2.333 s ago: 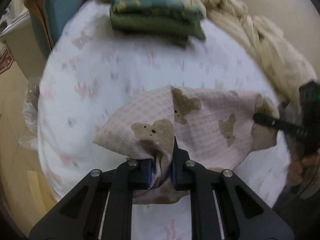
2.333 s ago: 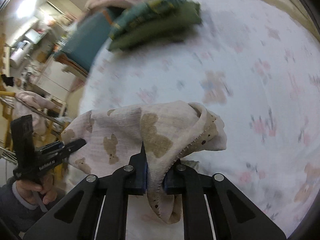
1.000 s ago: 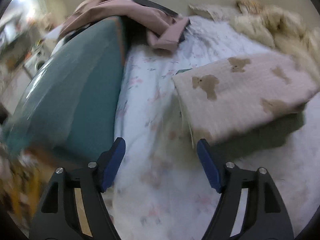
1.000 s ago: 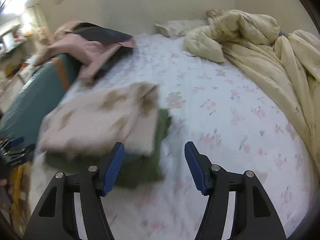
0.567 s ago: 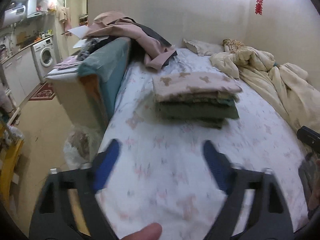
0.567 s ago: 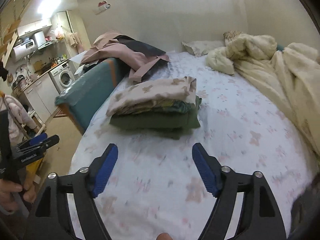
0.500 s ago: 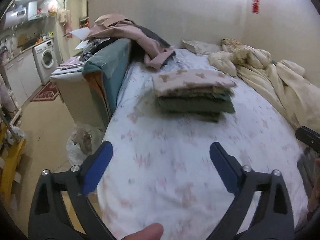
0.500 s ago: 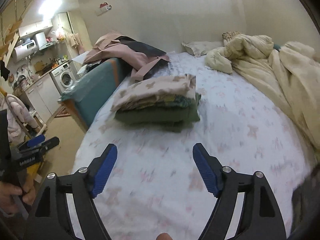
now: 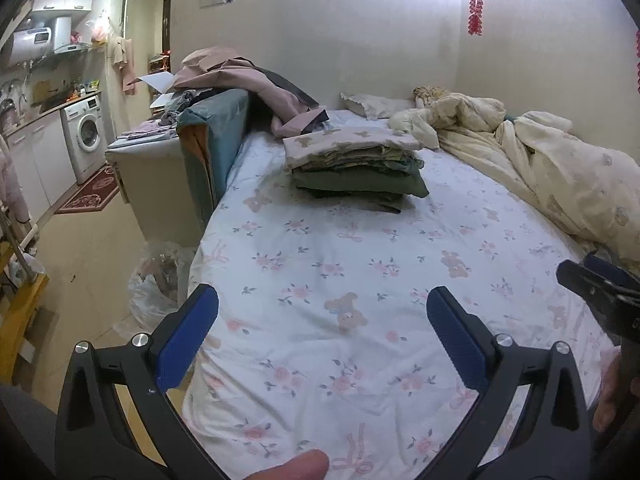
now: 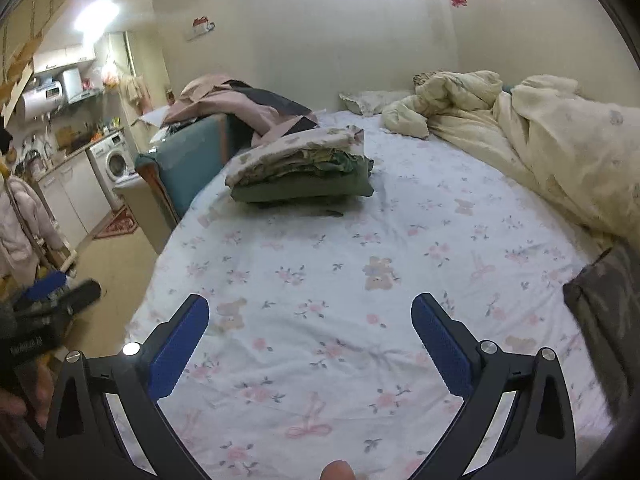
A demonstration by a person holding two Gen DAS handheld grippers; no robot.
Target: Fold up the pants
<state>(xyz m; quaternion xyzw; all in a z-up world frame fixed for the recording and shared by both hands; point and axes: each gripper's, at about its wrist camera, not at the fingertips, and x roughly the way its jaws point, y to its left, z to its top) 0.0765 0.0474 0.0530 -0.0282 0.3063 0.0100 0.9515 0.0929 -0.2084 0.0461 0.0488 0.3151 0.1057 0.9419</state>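
The folded pink pants with brown bears (image 9: 348,141) lie on top of a stack of folded clothes (image 9: 360,182) far across the bed. They also show in the right wrist view (image 10: 304,145) on the same stack (image 10: 304,188). My left gripper (image 9: 322,322) is open and empty above the near part of the floral bed sheet (image 9: 360,264). My right gripper (image 10: 310,326) is open and empty above the sheet (image 10: 360,248). Each gripper shows at the edge of the other's view.
A rumpled cream duvet (image 9: 552,168) covers the right side of the bed. A teal headboard (image 9: 216,132) with pink clothes draped over it (image 9: 240,76) stands at the left. A dark cloth (image 10: 604,312) lies at the right edge. Plastic bags (image 9: 156,284) sit on the floor.
Both grippers let go of the bear pants on the stack of clothes, opened wide and pulled back to the near end of the bed.
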